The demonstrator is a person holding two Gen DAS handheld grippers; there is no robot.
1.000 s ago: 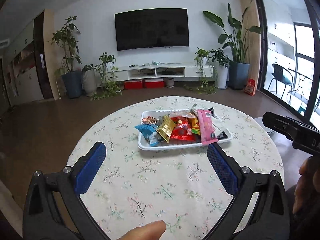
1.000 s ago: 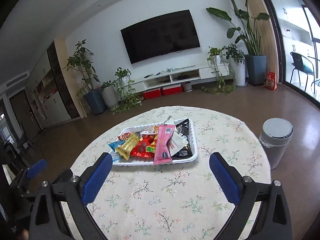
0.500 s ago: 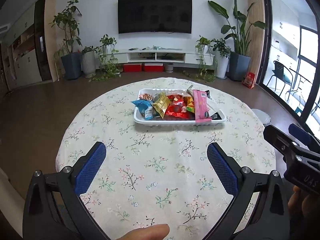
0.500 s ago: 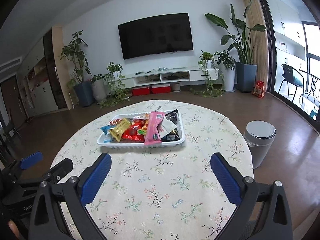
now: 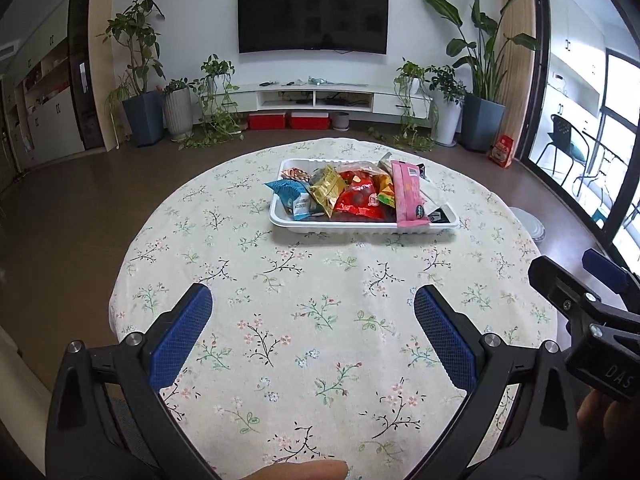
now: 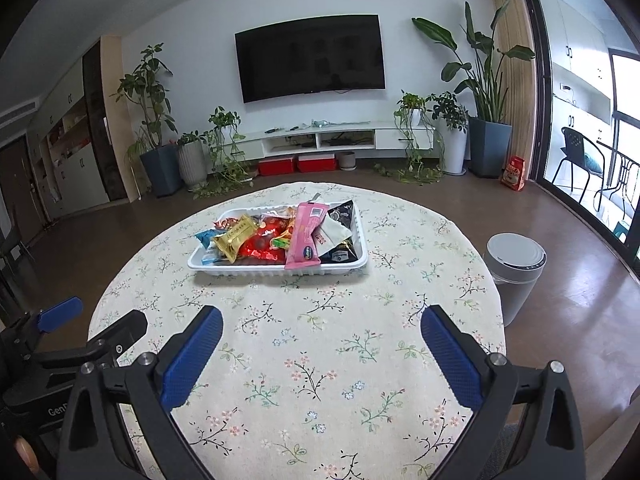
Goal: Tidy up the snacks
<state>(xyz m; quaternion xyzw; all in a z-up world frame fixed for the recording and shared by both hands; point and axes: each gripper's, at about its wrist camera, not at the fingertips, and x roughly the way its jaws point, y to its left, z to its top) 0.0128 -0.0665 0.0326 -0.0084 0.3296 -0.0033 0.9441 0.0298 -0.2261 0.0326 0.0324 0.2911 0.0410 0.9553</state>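
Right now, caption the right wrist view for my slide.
Open right gripper hovers over the floral tablecloth, facing a white tray piled with snack packets.

Home living room: wall television [image 5: 313, 17], potted plants [image 5: 138, 80], floral-clothed table [image 5: 328, 320].

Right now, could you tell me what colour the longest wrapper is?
Pink, clearest in the right wrist view.

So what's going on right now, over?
Left gripper and right gripper open, empty, above the table. Snacks piled in white tray, untouched. Nothing in the way.
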